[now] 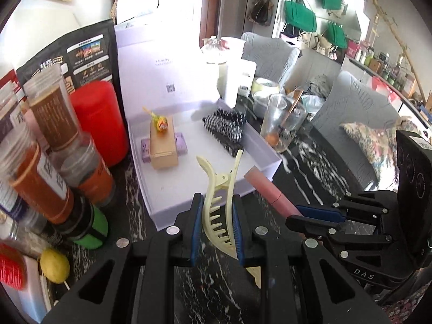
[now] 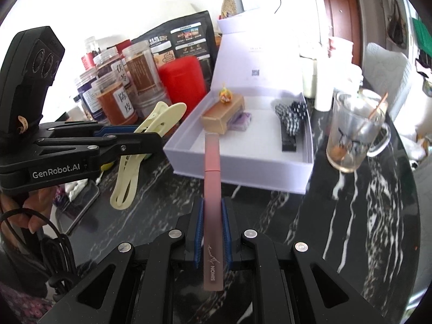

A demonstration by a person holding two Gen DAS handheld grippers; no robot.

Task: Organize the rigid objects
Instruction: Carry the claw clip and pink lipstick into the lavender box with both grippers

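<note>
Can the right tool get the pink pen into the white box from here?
Probably yes. The right tool is shut on the pink pen, whose tip already points over the white box's near wall; bare floor lies between the tan block and hair clips.

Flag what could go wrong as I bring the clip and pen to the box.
The left claw pinches the hair clip across its teeth, so it may twist or slip. The pen juts far past the right claw and could hit the box wall or the glass beside it.
</note>
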